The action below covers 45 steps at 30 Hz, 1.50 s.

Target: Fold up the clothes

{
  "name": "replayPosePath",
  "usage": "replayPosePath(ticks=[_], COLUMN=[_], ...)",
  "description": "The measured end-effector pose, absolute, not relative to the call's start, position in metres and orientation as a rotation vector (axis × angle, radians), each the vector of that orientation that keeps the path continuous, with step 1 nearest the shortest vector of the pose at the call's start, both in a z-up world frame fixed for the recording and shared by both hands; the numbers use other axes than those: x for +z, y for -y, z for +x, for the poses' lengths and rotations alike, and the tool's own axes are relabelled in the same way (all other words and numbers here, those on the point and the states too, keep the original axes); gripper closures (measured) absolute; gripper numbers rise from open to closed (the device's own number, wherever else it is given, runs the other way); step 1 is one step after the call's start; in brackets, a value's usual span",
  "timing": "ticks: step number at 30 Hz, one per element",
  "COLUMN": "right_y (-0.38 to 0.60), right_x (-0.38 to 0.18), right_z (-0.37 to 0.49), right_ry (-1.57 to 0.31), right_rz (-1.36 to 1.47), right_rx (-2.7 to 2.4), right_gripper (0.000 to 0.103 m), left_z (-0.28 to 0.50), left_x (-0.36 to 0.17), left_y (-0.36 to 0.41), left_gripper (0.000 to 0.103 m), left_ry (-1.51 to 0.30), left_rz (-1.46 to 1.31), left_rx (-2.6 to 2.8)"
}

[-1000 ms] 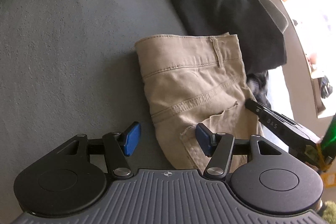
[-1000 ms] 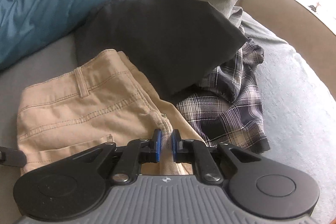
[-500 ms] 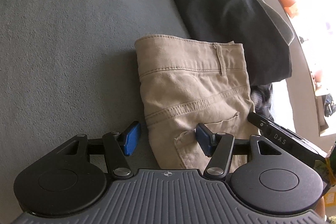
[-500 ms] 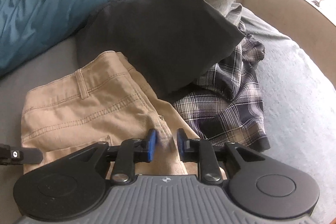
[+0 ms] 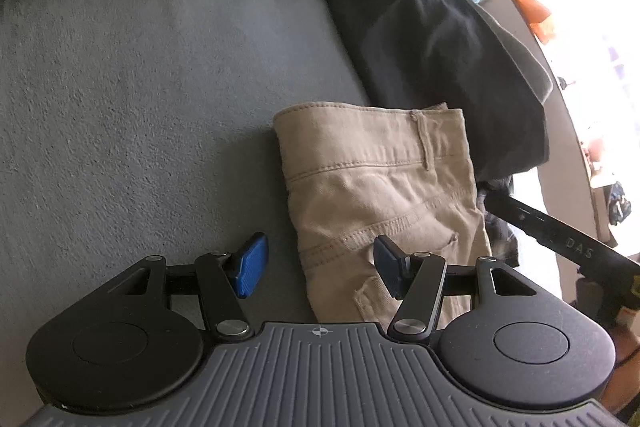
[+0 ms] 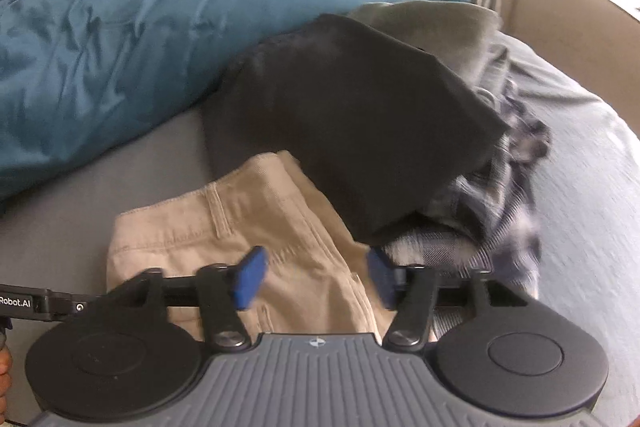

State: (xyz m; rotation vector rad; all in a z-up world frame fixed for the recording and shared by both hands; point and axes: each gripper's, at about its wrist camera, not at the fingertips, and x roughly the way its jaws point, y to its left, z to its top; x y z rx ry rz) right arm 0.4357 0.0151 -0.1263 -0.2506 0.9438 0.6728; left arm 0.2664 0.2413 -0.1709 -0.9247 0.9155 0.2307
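Observation:
Folded tan trousers [image 5: 380, 195] lie flat on the grey bed [image 5: 160, 107], waistband away from me. My left gripper [image 5: 320, 269] hovers open over their near left edge, nothing pinched. The right gripper [image 6: 314, 277] hangs above the trousers' [image 6: 248, 231] near right corner; its jaws are opening, and the blue pads stand apart with no cloth pressed between them. A black garment [image 6: 352, 131] overlaps the trousers' far right corner. Under it lie a plaid shirt [image 6: 492, 227] and a grey garment [image 6: 436, 27]. The right gripper's body shows as a black bar at the right in the left wrist view.
A blue duvet [image 6: 140, 27] is bunched along the far side of the bed. Bare grey sheet [image 6: 592, 187] spreads right of the clothes pile and left of the trousers. A beige wall and bright window edge run along the right.
The right gripper's pads, nearly together on the trousers' fabric a second ago, have spread wide and let the cloth go, and the gripper rose slightly. The left gripper stayed open and barely moved.

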Motion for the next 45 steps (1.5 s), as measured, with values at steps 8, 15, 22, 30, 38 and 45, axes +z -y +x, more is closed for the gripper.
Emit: replayPosePath(ticks=[8,15,22,30,38,45], right_y=[-0.025,-0.037,-0.03,-0.022,-0.018,-0.049], right_x=[-0.146,-0.178,-0.18,-0.15,-0.107,-0.079], right_z=[0.477,0.5,0.5,0.482,0.453,0.42], right_ry=[-1.047,-1.173,-1.206,-1.113,-1.023,-1.014], right_rz=[-0.244,-0.179,-0.136,-0.22,-0.201,-0.164], right_rx=[0.739,0.785,0.824,0.85,0.898,1.051], right_gripper=[0.036,0.034,0.055,0.088,0.093,0.094], left_z=[0.273,0.278,0.28,0.275,0.253,0.199], left_x=[-0.18,-0.18,-0.172,-0.152,-0.124,-0.087], left_y=[-0.242,-0.241,-0.232,-0.224,-0.225,-0.241], left_gripper=[0.045,0.046,0.067,0.077,0.082,0.084], left_ry=[-0.888,-0.865,-0.845,-0.807,-0.761,-0.751], left_rz=[-0.935,-0.945,-0.94,-0.928,-0.936,-0.96], left_rx=[0.21,0.224,0.272,0.286,0.293,0.317])
